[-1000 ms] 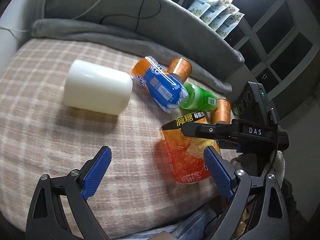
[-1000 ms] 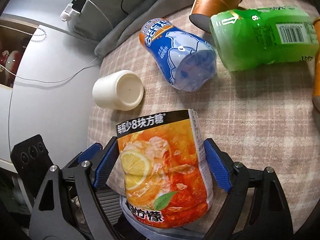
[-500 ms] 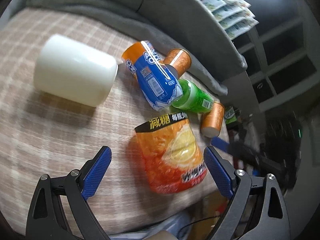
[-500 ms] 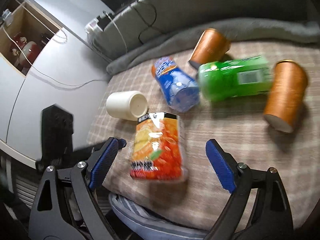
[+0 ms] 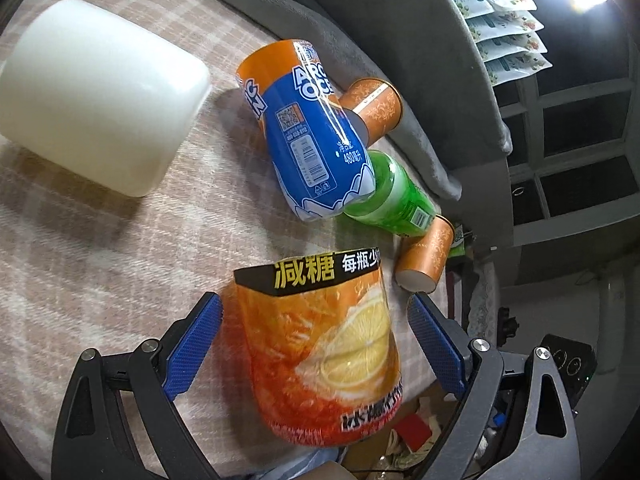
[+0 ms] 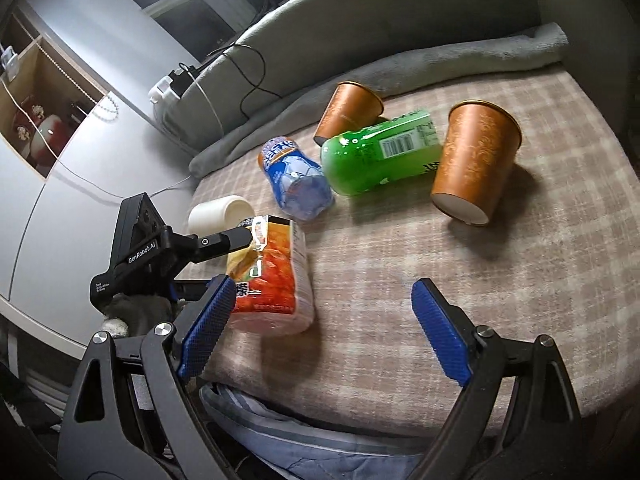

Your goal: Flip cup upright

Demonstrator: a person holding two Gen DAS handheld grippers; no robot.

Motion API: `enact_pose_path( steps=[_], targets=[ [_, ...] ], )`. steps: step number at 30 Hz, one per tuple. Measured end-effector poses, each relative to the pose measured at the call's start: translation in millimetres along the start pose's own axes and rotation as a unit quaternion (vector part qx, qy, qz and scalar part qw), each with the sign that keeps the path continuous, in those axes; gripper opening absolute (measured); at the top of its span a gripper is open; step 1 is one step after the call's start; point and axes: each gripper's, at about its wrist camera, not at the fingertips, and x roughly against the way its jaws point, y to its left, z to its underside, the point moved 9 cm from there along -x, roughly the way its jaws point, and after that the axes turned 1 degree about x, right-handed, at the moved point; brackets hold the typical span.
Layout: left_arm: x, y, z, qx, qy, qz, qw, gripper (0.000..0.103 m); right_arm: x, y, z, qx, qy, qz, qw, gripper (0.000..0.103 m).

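Several cups lie on their sides on a plaid blanket [image 6: 400, 280]. An orange lemon-tea cup [image 5: 320, 344] lies between the fingers of my open left gripper [image 5: 316, 344], which is not closed on it; it also shows in the right wrist view [image 6: 268, 280]. A white cup [image 5: 96, 92] lies at the far left. A blue cup [image 5: 312, 136], a green cup [image 5: 392, 200] and two brown paper cups [image 5: 424, 256] [image 5: 372, 104] lie beyond. My right gripper [image 6: 320, 328] is open and empty over bare blanket, short of the brown cup [image 6: 476, 160].
A grey sofa back [image 6: 360, 12] and a rolled grey blanket [image 6: 440, 60] border the far side. The blanket's front edge [image 6: 360, 420] drops off close to both grippers. A cable [image 6: 252, 72] hangs on the sofa. Snack packets [image 5: 500, 28] hang at the right.
My right gripper let go of the orange lemon-tea cup and pulled back to the right. My left gripper moved in so its open fingers now flank that cup.
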Motion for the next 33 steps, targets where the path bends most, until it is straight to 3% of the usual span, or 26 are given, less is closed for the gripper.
enact_pose_path(
  steps=[3,5,10,19,33],
  targets=[
    [-1.7,1.3,-3.6,-0.002,-0.006,-0.006,1.0,0.091,-1.7,-2.9,1.8,-0.003,0.002,0.003,1.0,0.092],
    [-4.1,2.5,-5.4,-0.006,-0.004,-0.014,0.9999,0.081,-2.3,-6.2,2.8,-0.005,0.002,0.003,1.0,0.092],
    [-2.5,2.8,-5.9,-0.018,-0.009,-0.018,0.9996,0.077,-1.8,-10.6,-0.1,-0.014,-0.003,0.005,1.0,0.092],
    [8.2,-18.0,-2.3,-0.076,-0.04,-0.035,0.9957,0.076,1.6,-15.5,-2.5,-0.019,-0.01,0.011,1.0,0.092],
    [18.2,-45.2,-0.3,-0.162,-0.098,-0.073,0.9792,0.074,6.8,-19.4,-4.9,-0.025,-0.02,0.009,0.999,0.092]
  ],
)
